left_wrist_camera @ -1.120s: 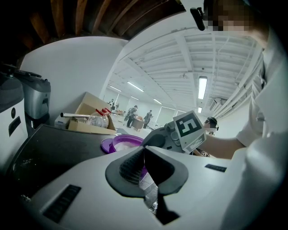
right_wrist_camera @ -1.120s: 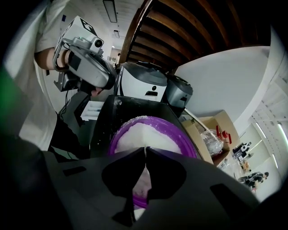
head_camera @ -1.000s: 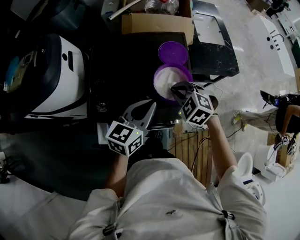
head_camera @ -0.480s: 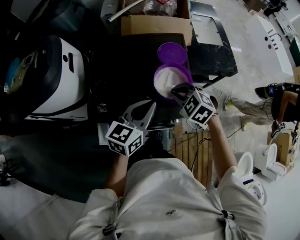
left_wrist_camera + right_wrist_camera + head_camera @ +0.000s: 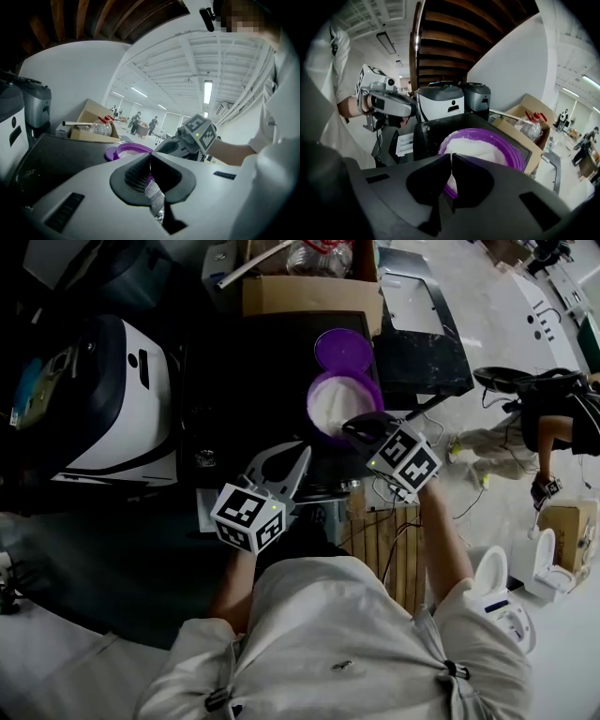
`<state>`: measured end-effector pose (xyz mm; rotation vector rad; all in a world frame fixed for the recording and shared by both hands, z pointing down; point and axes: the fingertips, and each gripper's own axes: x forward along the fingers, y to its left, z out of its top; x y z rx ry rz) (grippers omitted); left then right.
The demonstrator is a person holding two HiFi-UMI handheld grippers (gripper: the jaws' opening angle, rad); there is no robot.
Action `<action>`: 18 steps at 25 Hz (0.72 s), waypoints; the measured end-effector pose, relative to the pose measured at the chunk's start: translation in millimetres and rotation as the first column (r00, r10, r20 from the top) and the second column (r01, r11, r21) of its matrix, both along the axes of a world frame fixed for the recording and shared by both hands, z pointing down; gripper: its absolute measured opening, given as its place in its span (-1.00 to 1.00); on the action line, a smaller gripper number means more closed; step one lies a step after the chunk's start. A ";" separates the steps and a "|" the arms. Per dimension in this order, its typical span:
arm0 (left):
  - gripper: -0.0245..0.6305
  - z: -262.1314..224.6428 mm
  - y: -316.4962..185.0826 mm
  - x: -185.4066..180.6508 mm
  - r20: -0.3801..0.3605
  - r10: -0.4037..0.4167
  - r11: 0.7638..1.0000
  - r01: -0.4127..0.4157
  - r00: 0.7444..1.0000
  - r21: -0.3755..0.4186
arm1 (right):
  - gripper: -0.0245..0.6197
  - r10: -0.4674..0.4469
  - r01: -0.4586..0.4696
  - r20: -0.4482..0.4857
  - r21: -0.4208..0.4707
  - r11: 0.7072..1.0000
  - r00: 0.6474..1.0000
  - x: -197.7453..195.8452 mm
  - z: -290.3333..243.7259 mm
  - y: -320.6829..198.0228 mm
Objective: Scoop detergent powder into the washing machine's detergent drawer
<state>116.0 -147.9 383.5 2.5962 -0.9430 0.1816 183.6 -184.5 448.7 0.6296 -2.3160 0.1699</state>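
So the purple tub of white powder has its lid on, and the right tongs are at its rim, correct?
Not quite. In the head view the purple tub is open, its white powder exposed; the purple lid lies just beyond it. The right tongs are at its rim, as you say.

Pale shirt (image 5: 337, 643) — marker-cubed left gripper (image 5: 281, 460), right gripper (image 5: 354, 426).

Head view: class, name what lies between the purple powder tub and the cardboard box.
A purple lid, lying flat between tub and cardboard box, shown in the head view.
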 end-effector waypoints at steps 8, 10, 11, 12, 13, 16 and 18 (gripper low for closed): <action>-0.86 -4.8 -0.7 2.2 0.007 0.010 1.000 -0.010 1.000 0.013 | -0.89 0.254 -0.214 0.215 -0.194 0.957 0.943 14.1 -1.5 -7.1; -0.86 -4.9 -1.3 2.9 0.009 0.009 1.000 -0.009 1.000 0.015 | -0.89 0.278 -0.226 0.248 -0.218 0.950 0.928 14.7 -1.3 -6.9; -0.86 -4.7 -1.5 3.5 0.011 0.009 1.000 -0.010 1.000 0.016 | -0.89 0.285 -0.229 0.261 -0.226 0.947 0.922 14.8 -1.5 -6.7; -0.86 -4.6 -1.6 4.1 0.012 0.010 1.000 -0.010 1.000 0.017 | -0.89 0.291 -0.231 0.272 -0.232 0.945 0.917 14.6 -1.9 -6.5; -0.86 -4.5 -1.5 4.9 0.013 0.010 1.000 -0.011 1.000 0.018 | -0.89 0.298 -0.235 0.281 -0.237 0.943 0.912 14.3 -2.4 -6.5; -0.86 -5.3 -1.2 7.3 0.013 0.013 1.000 -0.013 1.000 0.019 | -0.89 0.331 -0.258 0.310 -0.253 0.932 0.891 15.2 -3.3 -7.6; -0.86 -6.4 -1.4 8.1 0.014 0.013 1.000 -0.013 1.000 0.021 | -0.89 0.362 -0.278 0.338 -0.274 0.921 0.868 16.8 -4.0 -9.3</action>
